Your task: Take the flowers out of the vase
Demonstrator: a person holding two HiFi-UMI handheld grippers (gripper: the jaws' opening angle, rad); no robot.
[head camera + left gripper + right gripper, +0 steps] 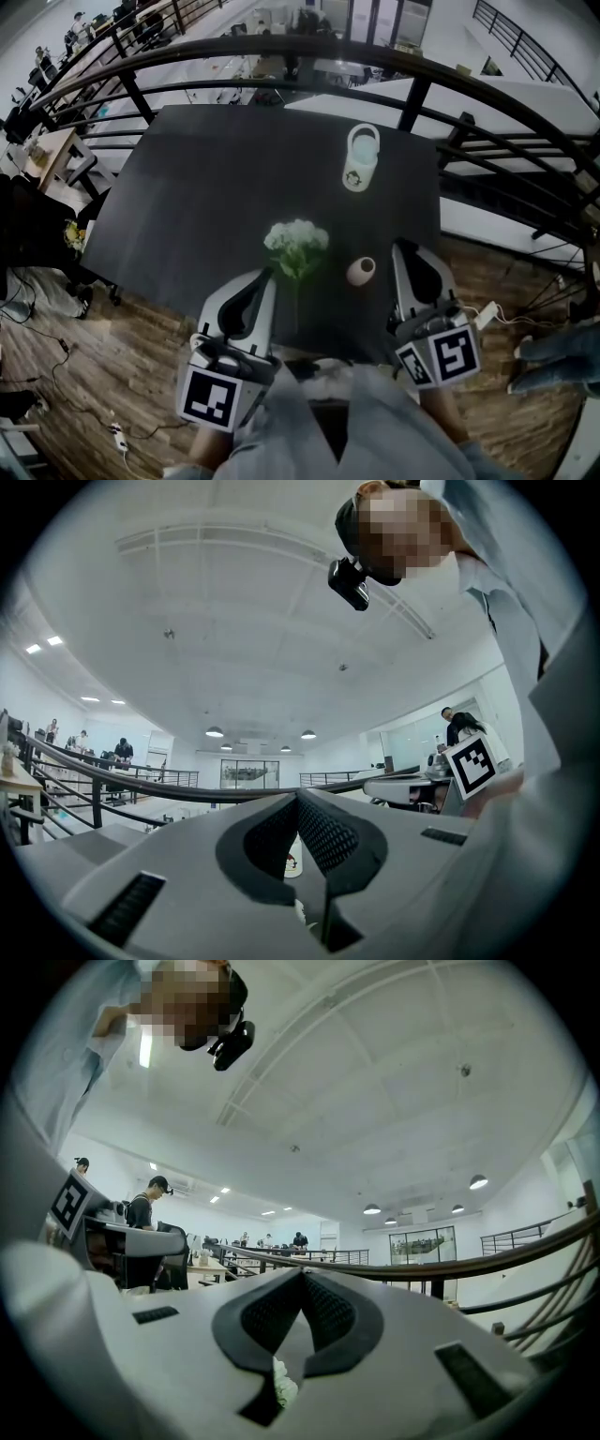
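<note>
Dark table with white flowers stands beside curved black railing.

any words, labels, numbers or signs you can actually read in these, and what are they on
No readable words or numbers anywhere in these views.
Print on the white cup with a handle: a small dark figure near its base, too blurred to read.
Cubes on the left gripper and right gripper: black-and-white square markers, patterns only, no letters or digits.
</note>
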